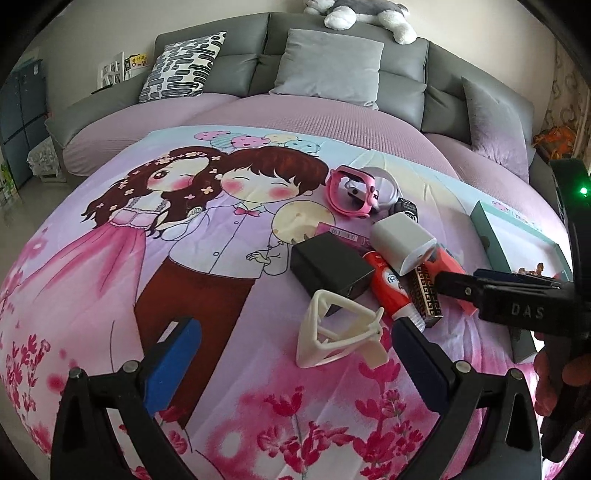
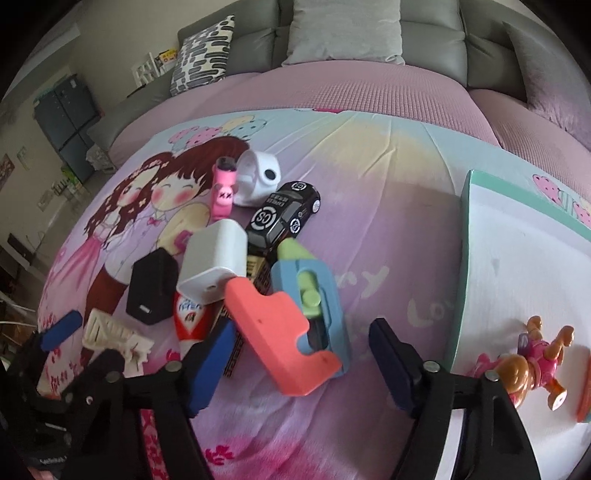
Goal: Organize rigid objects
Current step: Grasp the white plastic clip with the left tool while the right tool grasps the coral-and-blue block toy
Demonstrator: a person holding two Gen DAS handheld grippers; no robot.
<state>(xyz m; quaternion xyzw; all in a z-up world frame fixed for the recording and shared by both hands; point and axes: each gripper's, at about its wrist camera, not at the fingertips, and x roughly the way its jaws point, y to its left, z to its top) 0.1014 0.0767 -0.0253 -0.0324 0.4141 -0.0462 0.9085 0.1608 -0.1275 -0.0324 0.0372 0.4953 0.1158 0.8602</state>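
Note:
A pile of small rigid objects lies on the cartoon bedspread. My left gripper (image 1: 295, 354) is open, and a cream plastic clip (image 1: 332, 336) lies between its fingers. Behind the clip sit a black charger (image 1: 328, 264), a white charger (image 1: 402, 240), a red tube (image 1: 388, 286) and a pink ring (image 1: 351, 190). My right gripper (image 2: 299, 354) is open around a coral, blue and green toy (image 2: 295, 317). A black toy car (image 2: 286, 214) and a white watch-like piece (image 2: 258, 177) lie beyond. A teal-edged box lid (image 2: 517, 266) at right holds a small doll (image 2: 532, 354).
The right gripper's arm (image 1: 517, 295) reaches in from the right in the left wrist view. A grey sofa (image 1: 332, 66) with cushions and a plush dog (image 1: 362, 14) stands behind the bed. The bedspread's left half (image 1: 110, 258) holds no objects.

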